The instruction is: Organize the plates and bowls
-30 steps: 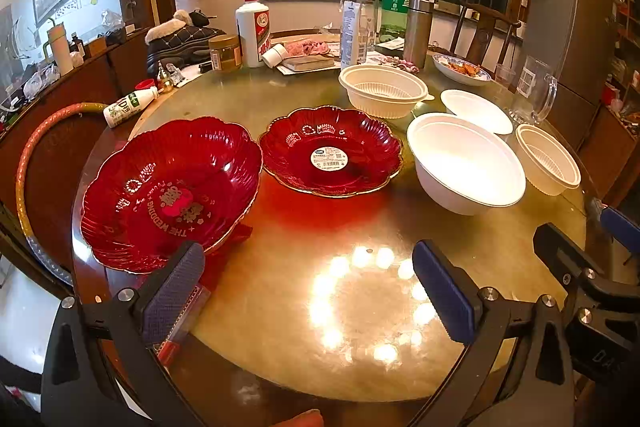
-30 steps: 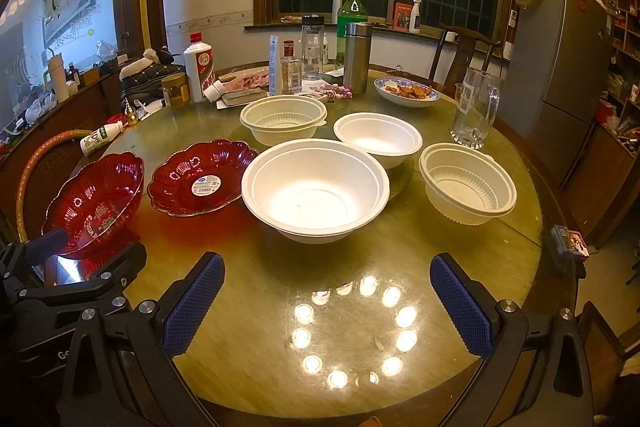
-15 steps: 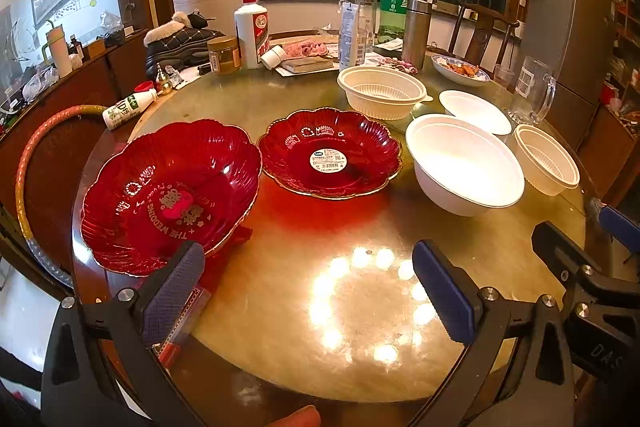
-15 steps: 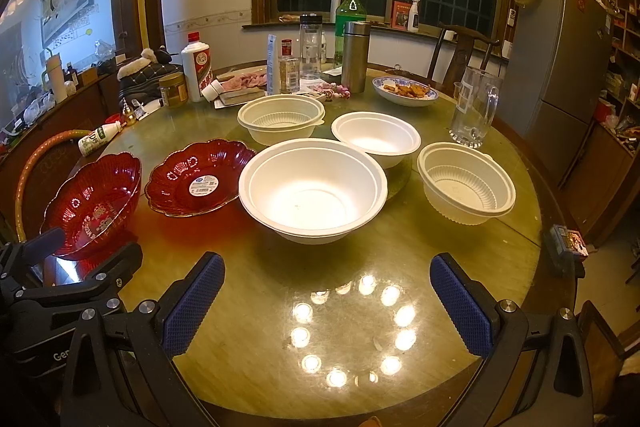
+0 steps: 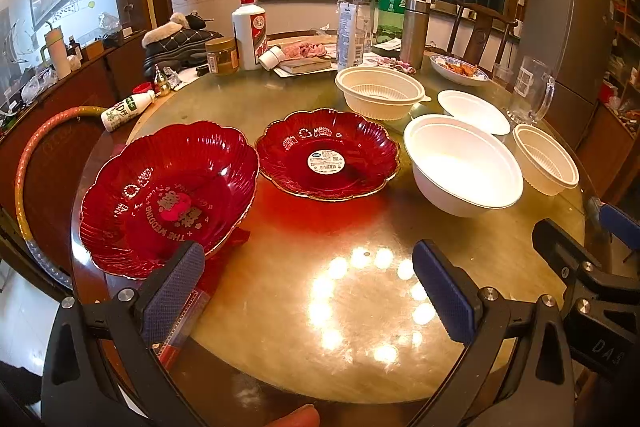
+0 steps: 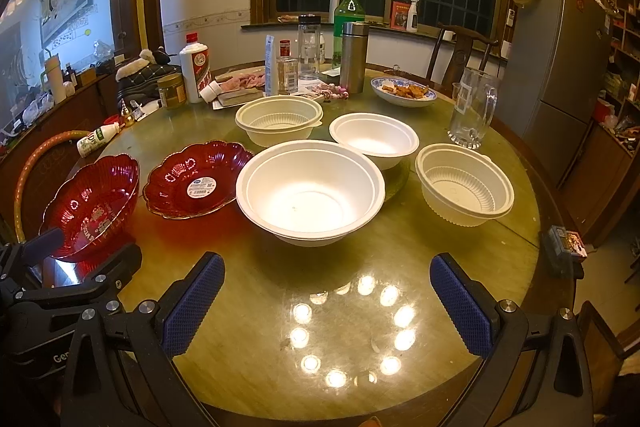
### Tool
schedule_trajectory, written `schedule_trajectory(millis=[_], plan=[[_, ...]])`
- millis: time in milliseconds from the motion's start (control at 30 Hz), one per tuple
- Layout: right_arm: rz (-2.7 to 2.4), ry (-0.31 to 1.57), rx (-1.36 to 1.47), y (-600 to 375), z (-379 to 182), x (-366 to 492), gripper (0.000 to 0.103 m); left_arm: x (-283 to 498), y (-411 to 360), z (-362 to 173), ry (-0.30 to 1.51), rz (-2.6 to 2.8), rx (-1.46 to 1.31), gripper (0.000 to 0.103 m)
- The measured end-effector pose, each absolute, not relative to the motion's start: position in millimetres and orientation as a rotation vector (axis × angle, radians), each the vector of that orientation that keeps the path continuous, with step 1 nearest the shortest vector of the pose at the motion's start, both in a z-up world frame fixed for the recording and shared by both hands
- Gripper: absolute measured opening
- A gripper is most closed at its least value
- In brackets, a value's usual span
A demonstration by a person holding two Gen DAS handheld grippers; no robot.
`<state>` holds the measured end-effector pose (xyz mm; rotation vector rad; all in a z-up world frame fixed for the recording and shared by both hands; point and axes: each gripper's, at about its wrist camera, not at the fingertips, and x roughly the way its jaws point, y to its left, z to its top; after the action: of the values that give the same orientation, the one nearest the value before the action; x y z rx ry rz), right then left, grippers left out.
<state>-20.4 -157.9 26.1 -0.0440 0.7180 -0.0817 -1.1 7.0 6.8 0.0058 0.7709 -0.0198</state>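
Both grippers, left (image 5: 310,291) and right (image 6: 328,301), hang wide apart, holding nothing, over the bare table (image 6: 256,347) edge near the bowls (image 6: 310,193).

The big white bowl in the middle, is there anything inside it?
The big white bowl looks empty: only its bare white bottom shows in the right wrist view. A second rim line suggests another bowl nested under it, but anything beneath is hidden.

round table (image 6: 460,259) | red plates (image 6: 198,181) | white bowls (image 6: 310,193) | bottles (image 6: 349,39)
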Motion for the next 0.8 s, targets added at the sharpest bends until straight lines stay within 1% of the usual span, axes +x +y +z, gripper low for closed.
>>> schedule_trajectory(millis=[800], plan=[[-0.088,0.72,-0.049,-156.5,25.4,-18.9,0.103,-0.8,7.5,5.7,0.772,-0.023,0.005,0.103]])
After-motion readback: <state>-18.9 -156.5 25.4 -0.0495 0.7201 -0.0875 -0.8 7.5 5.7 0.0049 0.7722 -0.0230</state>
